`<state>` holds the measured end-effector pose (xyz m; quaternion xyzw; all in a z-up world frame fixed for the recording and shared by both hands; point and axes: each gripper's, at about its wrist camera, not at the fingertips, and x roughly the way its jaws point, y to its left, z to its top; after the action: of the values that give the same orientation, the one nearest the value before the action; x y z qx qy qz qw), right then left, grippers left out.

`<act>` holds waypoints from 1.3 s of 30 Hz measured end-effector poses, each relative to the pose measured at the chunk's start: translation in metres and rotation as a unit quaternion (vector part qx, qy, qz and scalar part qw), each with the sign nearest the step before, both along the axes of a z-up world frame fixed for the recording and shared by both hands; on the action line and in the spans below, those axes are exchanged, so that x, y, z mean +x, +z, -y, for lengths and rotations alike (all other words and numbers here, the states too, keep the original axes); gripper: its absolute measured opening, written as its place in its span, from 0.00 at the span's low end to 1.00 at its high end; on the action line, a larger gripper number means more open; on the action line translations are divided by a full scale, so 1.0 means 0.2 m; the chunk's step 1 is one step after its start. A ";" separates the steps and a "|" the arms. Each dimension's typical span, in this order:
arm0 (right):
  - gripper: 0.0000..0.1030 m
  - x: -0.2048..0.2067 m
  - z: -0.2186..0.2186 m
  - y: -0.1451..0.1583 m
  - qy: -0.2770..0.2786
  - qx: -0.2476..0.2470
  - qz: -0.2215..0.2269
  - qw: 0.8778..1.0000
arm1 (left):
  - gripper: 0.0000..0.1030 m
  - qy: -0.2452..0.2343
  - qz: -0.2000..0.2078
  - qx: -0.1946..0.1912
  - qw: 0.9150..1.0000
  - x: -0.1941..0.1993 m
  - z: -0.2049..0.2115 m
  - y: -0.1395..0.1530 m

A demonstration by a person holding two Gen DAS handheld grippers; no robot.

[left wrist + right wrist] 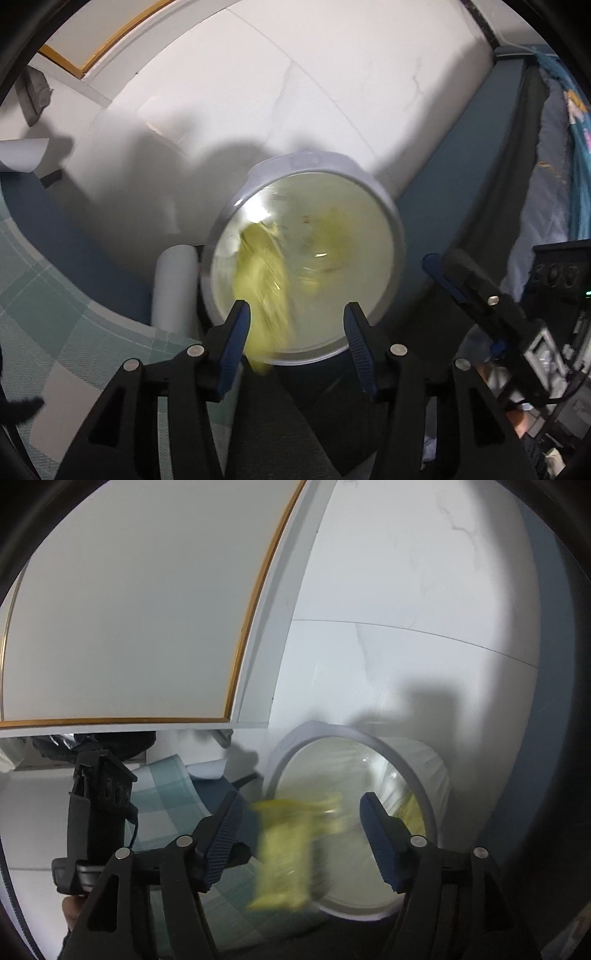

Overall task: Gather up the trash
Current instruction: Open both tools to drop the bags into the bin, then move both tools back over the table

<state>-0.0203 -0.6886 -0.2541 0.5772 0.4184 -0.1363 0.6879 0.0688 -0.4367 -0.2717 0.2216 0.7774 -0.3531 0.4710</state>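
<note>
Yellow wrapper [284, 853], motion-blurred, between parted right tool [306, 834] fingers, before bin [354, 734].

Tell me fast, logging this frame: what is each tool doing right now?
Left tool: open, holding nothing.
Right tool: open; blurred yellow wrapper between its fingers, seemingly dropping toward the trash bin.

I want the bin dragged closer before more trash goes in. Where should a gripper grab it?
Probably the bin's white rim, approached from above with one finger inside and one outside. The round body looks too wide for the open left gripper to span.
</note>
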 end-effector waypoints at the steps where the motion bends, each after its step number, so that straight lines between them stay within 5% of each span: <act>1: 0.65 -0.01 0.00 0.00 -0.001 0.000 -0.002 1.000 | 0.50 0.001 0.000 -0.003 1.000 0.00 0.00 0.00; 3: 0.67 -0.03 0.01 0.00 -0.004 0.002 -0.003 1.000 | 0.57 0.002 0.003 -0.005 1.000 0.00 -0.01 0.02; 10: 0.69 -0.06 0.02 0.07 0.001 -0.013 -0.011 1.000 | 0.57 0.018 0.049 -0.020 0.998 0.06 -0.04 0.13; 19: 0.70 -0.04 0.00 0.28 0.020 -0.052 0.008 0.998 | 0.57 0.057 0.148 -0.110 0.981 0.15 -0.11 0.61; 28: 0.77 0.09 -0.18 0.81 0.081 -0.151 0.083 0.982 | 0.63 0.114 0.296 -0.185 0.930 0.10 -0.39 1.14; 33: 0.77 0.15 -0.38 1.17 0.123 -0.212 0.158 0.957 | 0.74 0.157 0.381 -0.204 0.888 0.07 -0.64 1.37; 39: 0.80 0.19 -0.63 1.50 0.161 -0.259 0.246 0.920 | 0.83 0.253 0.430 -0.223 0.837 0.06 -1.04 1.52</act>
<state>0.0176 -0.5619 0.0462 0.3188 0.2729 0.0188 0.9075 0.0808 -0.2285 0.0328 0.0355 0.4254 -0.2545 0.8678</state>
